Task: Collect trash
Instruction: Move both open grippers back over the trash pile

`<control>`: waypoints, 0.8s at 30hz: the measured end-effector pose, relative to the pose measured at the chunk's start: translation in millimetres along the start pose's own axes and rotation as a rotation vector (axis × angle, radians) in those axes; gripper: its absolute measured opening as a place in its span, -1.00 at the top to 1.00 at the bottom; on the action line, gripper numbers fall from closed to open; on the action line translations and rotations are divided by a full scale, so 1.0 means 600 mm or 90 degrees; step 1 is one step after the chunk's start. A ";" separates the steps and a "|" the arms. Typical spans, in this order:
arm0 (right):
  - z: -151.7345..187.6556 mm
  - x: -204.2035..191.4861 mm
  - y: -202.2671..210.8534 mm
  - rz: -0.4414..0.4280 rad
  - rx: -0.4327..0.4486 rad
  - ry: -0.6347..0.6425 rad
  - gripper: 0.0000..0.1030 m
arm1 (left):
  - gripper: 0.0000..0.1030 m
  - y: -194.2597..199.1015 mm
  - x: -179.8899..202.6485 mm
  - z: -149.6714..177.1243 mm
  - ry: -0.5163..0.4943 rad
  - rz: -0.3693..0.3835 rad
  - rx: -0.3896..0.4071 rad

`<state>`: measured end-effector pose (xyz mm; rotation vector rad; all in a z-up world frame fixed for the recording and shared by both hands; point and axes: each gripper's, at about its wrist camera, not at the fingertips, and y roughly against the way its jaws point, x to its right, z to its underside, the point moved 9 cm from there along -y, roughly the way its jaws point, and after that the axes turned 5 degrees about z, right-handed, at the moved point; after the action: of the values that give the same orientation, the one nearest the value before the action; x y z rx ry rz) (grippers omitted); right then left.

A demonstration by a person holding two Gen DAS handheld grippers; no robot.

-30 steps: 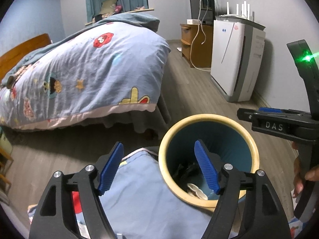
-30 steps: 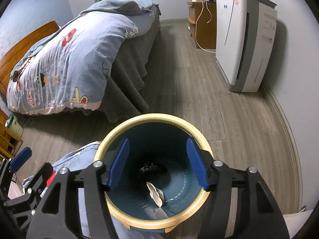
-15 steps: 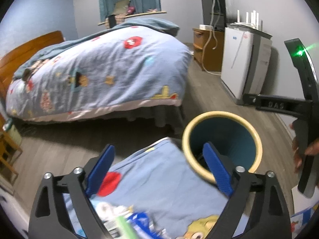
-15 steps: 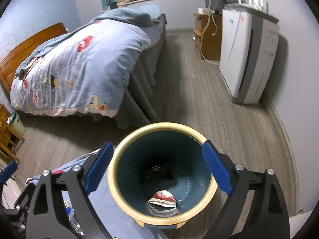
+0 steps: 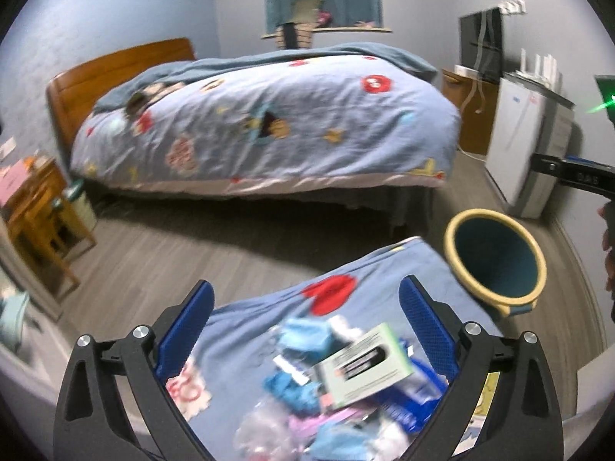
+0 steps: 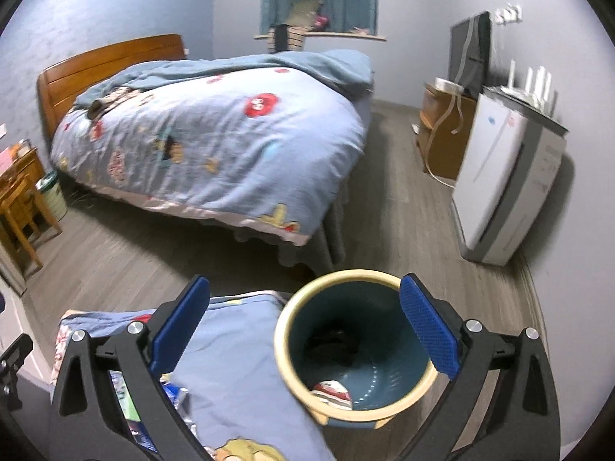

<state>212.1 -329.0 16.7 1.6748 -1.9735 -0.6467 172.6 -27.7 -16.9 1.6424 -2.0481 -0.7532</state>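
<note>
Trash lies heaped beneath the gaping left claw; right claw, also spread, overhangs bin.

trash pile: blurred, bottom cut off | bin contents: partly hidden

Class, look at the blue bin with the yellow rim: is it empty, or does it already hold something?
Not empty. The bin holds a red-and-white scrap and something dark at its bottom.
</note>
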 end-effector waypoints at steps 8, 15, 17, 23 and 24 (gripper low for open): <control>0.024 -0.100 0.029 -0.039 -0.007 0.039 -0.89 | -0.87 0.001 -0.086 0.061 0.062 -0.022 -0.021; 0.123 -0.190 0.014 -0.107 -0.093 0.075 -0.89 | -0.87 -0.018 -0.139 0.093 0.060 -0.051 -0.049; 0.156 -0.207 0.005 -0.119 -0.121 0.077 -0.89 | -0.87 -0.024 -0.148 0.101 0.058 -0.057 -0.060; 0.238 -0.254 -0.038 -0.183 -0.219 0.034 -0.87 | -0.87 -0.046 -0.167 0.118 0.079 -0.057 -0.089; 0.244 -0.262 -0.043 -0.193 -0.228 0.032 -0.83 | -0.87 -0.052 -0.169 0.124 0.080 -0.056 -0.100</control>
<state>163.1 -169.6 -121.3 1.7508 -1.4723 -0.9899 172.7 77.7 -92.1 1.6552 -1.7943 -0.7975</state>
